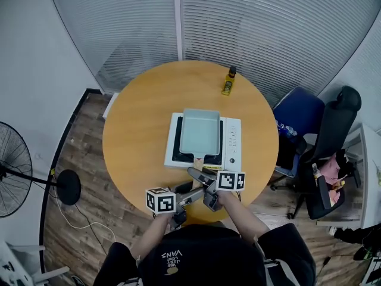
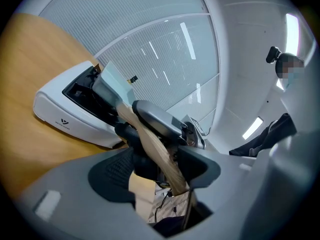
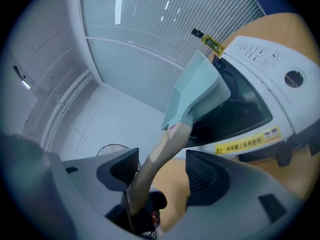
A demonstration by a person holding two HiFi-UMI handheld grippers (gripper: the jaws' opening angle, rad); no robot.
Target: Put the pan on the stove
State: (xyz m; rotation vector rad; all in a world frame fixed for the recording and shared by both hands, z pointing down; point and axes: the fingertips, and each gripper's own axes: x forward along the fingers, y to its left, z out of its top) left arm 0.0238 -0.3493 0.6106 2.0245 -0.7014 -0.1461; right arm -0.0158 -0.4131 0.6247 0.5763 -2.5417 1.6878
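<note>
A pale blue rectangular pan sits on the white stove in the middle of the round wooden table. Its wooden handle points at the person. My left gripper and right gripper meet at that handle by the table's near edge. In the right gripper view the handle runs between my right gripper's open jaws, with a gap on its right. The left gripper view shows the handle crossing between the spread jaws of my left gripper, the pan beyond.
A small yellow bottle stands at the table's far side. Office chairs are to the right of the table and a floor fan to the left. Blinds cover the glass wall behind.
</note>
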